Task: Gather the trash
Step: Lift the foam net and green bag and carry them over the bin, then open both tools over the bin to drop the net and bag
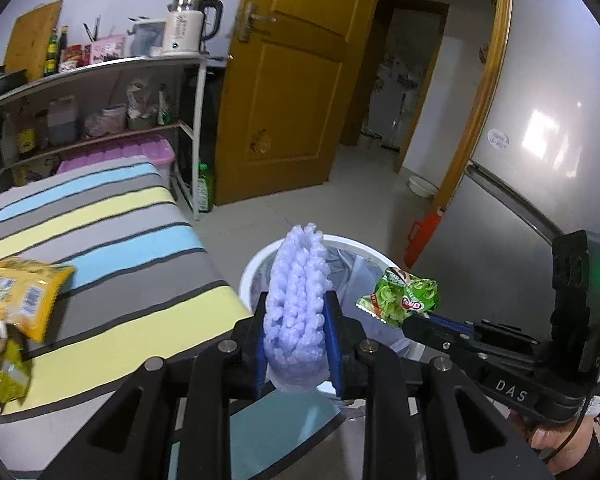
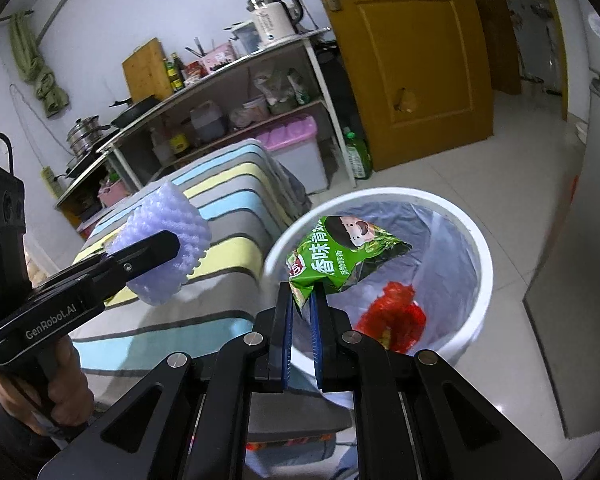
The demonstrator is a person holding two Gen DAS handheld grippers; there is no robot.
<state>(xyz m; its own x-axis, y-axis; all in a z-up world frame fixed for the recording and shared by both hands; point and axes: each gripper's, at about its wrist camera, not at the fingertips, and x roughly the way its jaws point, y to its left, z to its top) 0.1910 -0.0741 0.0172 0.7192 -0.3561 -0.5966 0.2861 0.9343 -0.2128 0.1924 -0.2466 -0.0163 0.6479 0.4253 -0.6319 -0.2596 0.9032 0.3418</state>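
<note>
I'm working beside a table (image 1: 112, 240) covered in a cloth striped grey, blue and yellow, on a pale tiled floor (image 1: 308, 184), with a metal shelf rack (image 1: 100, 76) against the wall and a wooden door (image 1: 292, 80) standing ajar. One white bin (image 2: 476, 280) with a clear liner stands just beside the table corner; something red (image 2: 392, 320) lies in its bottom, though I can't make out what.

I count two pieces of trash in hand. My left gripper (image 1: 296, 320) pinches a lilac foam fruit net (image 1: 296, 304), knobbly and squashed between the pads, held near the bin's rim. My right gripper (image 2: 302, 308) nips one corner of a crumpled green snack packet (image 2: 340, 256), which hangs over the bin opening.

A yellow packet (image 1: 24, 296) and a few smaller wrappers (image 1: 4, 364) lie on the cloth.
</note>
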